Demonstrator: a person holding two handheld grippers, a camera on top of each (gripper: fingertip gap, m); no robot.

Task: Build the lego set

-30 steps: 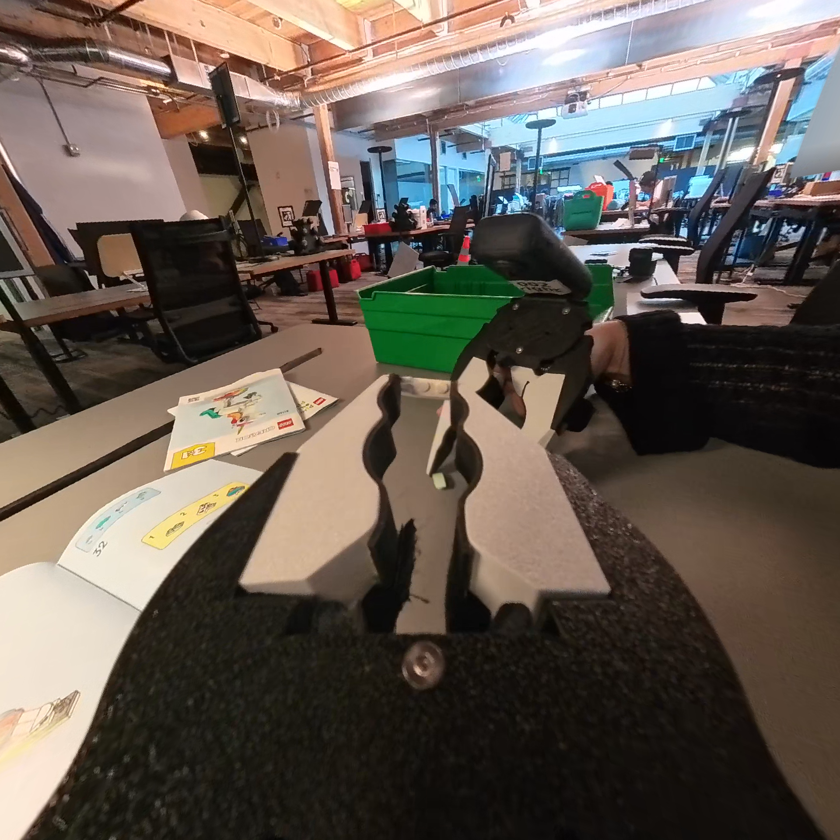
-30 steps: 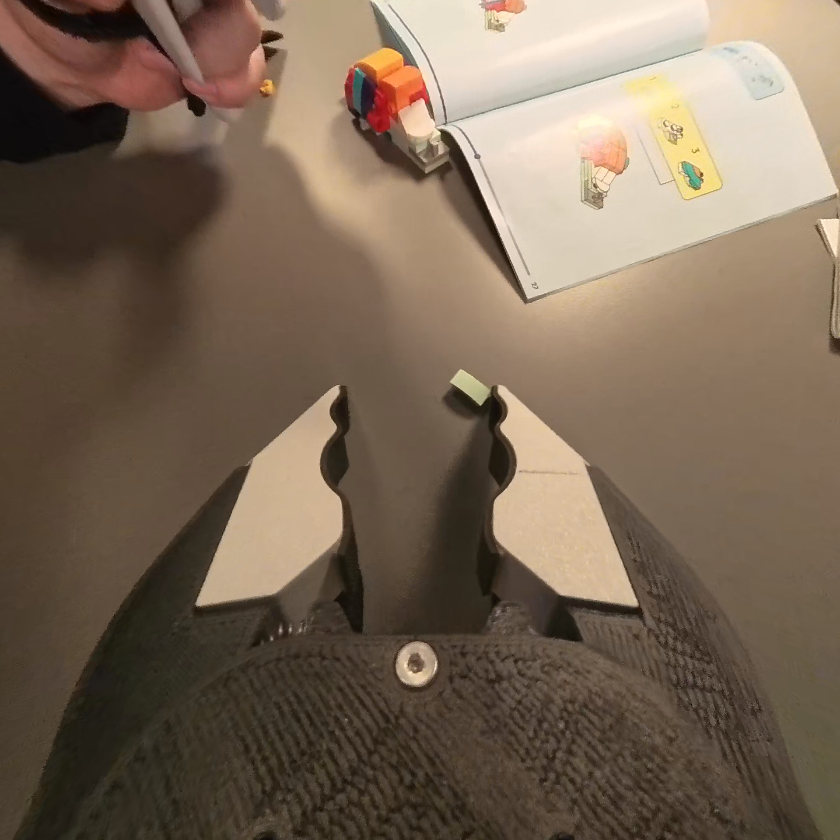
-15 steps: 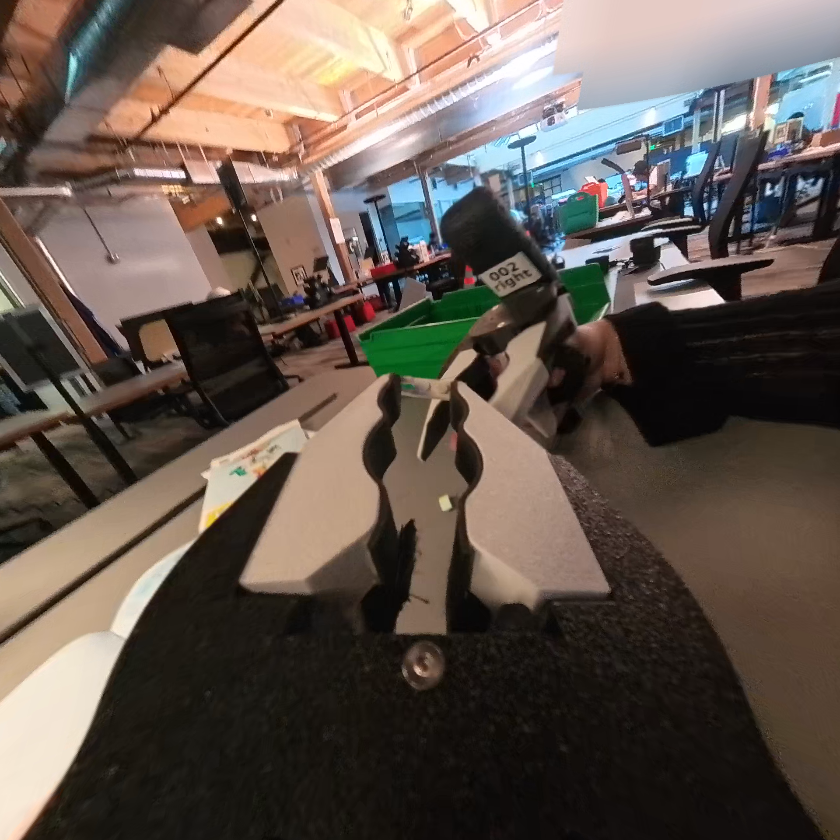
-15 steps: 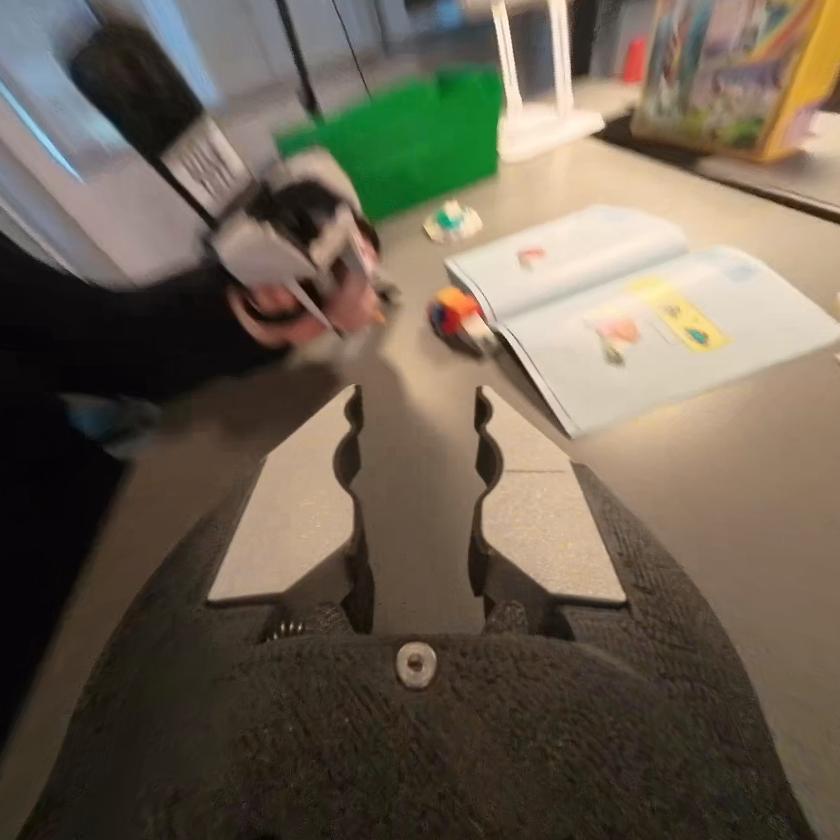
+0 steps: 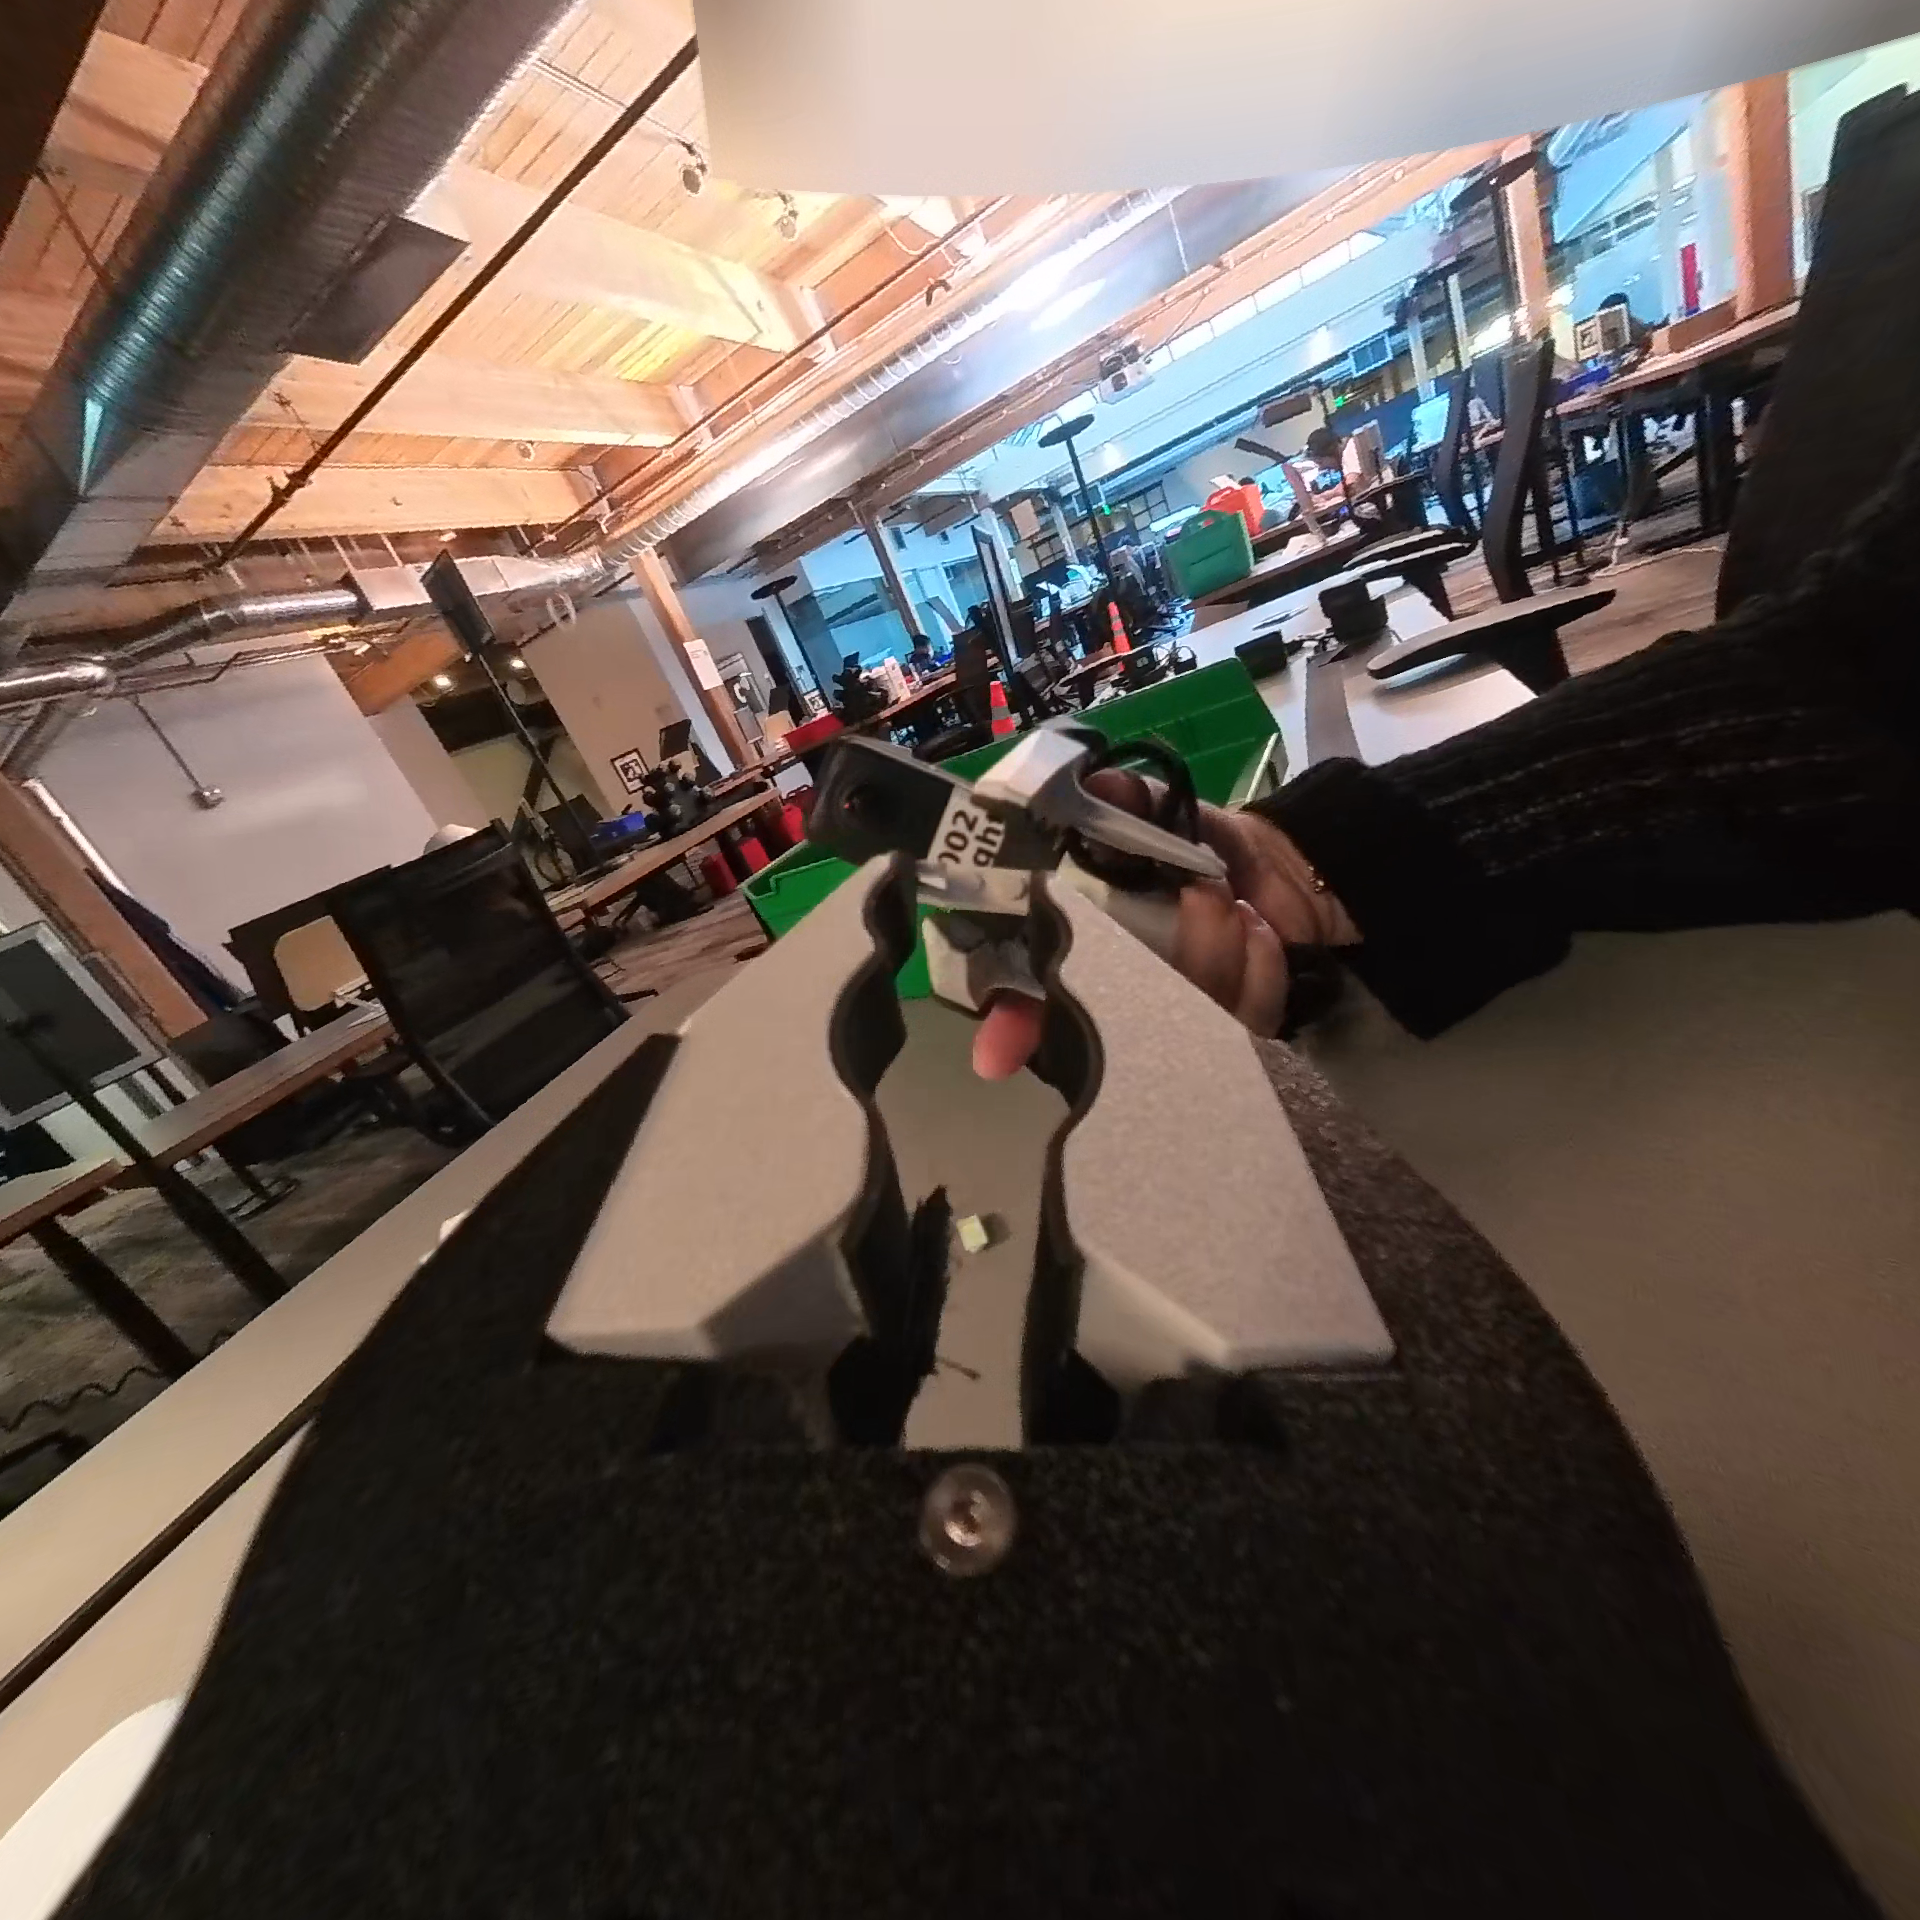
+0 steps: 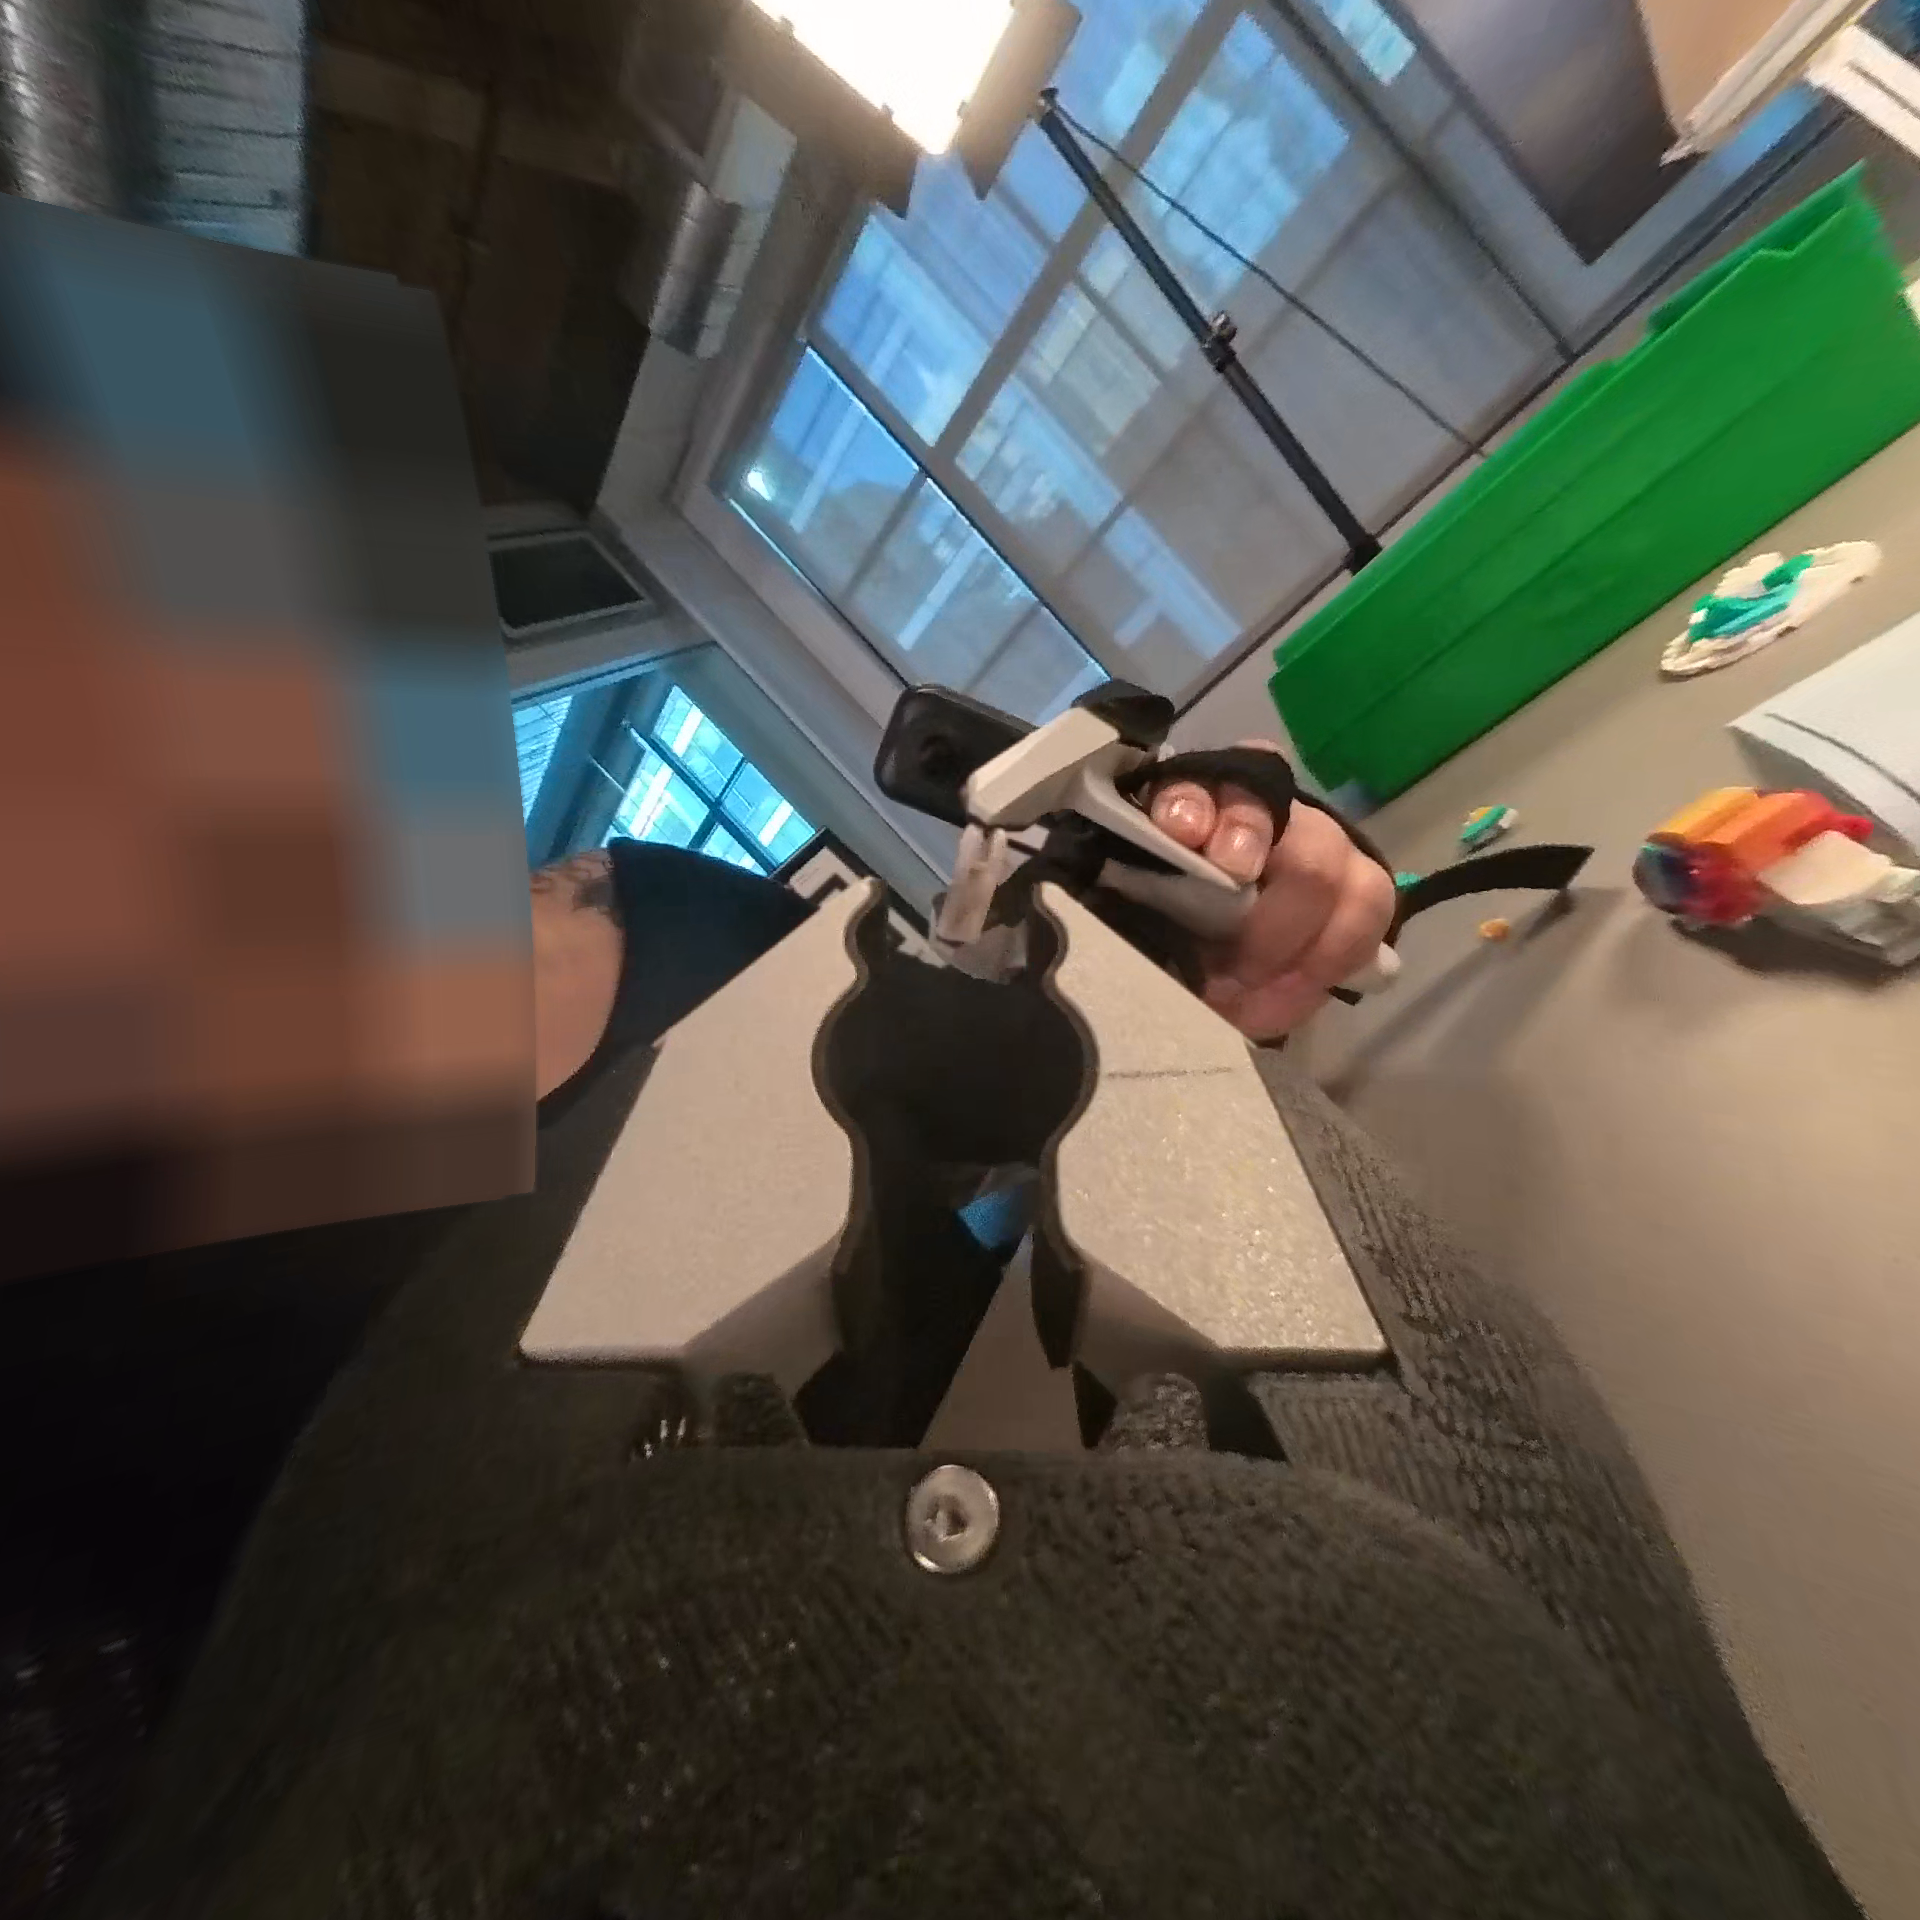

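Tabletop [image 5: 1621, 1091], matt grey-brown, one long work surface in an open-plan workshop. Landmark for all positions: green plastic bin [image 6: 1579, 499], standing at the table's far edge.

Surface contents, right wrist view:
- Partly built lego model [image 6: 1766, 862], orange, red and white, lying on the table nearer the camera than the bin.
- Open instruction booklet [image 6: 1849, 727], pale blue, between the model and the bin, cut off at the frame edge.
- Small white-and-teal lego assembly [image 6: 1766, 613], just in front of the bin.
- Loose small pieces: one teal-and-white [image 6: 1488, 823], one tiny yellow [image 6: 1494, 928], both near the bin's near end.

Surface contents, left wrist view:
- Pale green lego piece [image 5: 979, 1234], small and flat, alone on the table well in front of the bin [image 5: 1195, 727], seen through the gap of the left gripper.

Tools:
- Left gripper [image 5: 966, 914]: raised off the table, tilted, jaws a moderate width apart, nothing between them.
- Right gripper [image 6: 956, 914]: raised, strongly tilted, jaws likewise parted and empty.
- Each is held in a hand; the right hand [image 5: 1236, 914] wears a dark knit sleeve [image 5: 1621, 769]. The two grippers point at each other.

Room: exposed timber ceiling beams [image 5: 499, 416], silver ductwork [image 5: 208, 623], rows of desks and black office chairs [image 5: 468, 966] beyond the bin, large gridded windows [image 6: 987, 499].
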